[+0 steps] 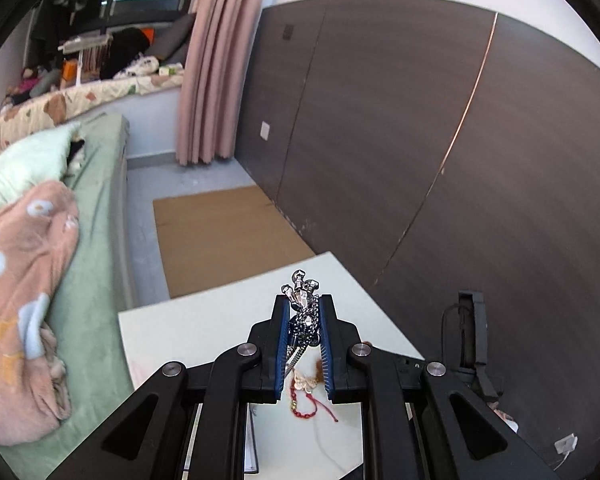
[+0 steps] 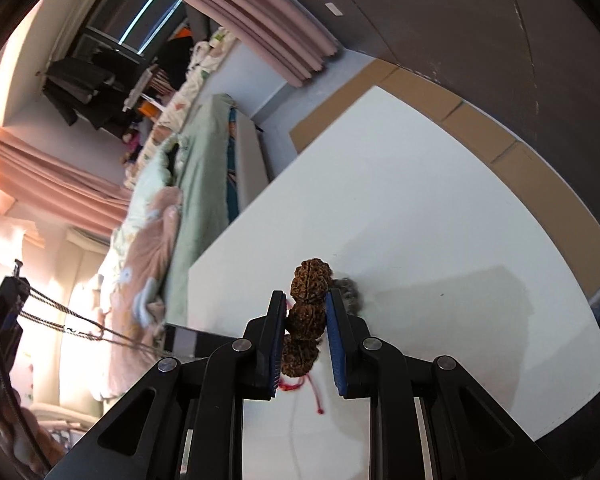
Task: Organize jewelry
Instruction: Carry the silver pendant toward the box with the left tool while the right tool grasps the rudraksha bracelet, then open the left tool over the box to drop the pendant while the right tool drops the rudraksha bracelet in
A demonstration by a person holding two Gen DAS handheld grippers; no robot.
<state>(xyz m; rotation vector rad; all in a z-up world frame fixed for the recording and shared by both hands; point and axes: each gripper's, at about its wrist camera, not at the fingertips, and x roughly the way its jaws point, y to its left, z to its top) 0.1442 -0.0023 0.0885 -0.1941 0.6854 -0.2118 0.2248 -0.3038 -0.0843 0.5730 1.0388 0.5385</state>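
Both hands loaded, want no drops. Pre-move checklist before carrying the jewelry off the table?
1. Left claw shut on silver chain necklace: ok.
2. Right claw shut on brown bead bracelet: ok.
3. Necklace chain clear of the red string bracelet and butterfly piece on the table: cannot tell, it hangs right above them.
4. Red cord under the beads free of the pads: cannot tell.
5. Grey item beside the right claw untouched: cannot tell.
6. Drop-off spot in view: not ok.
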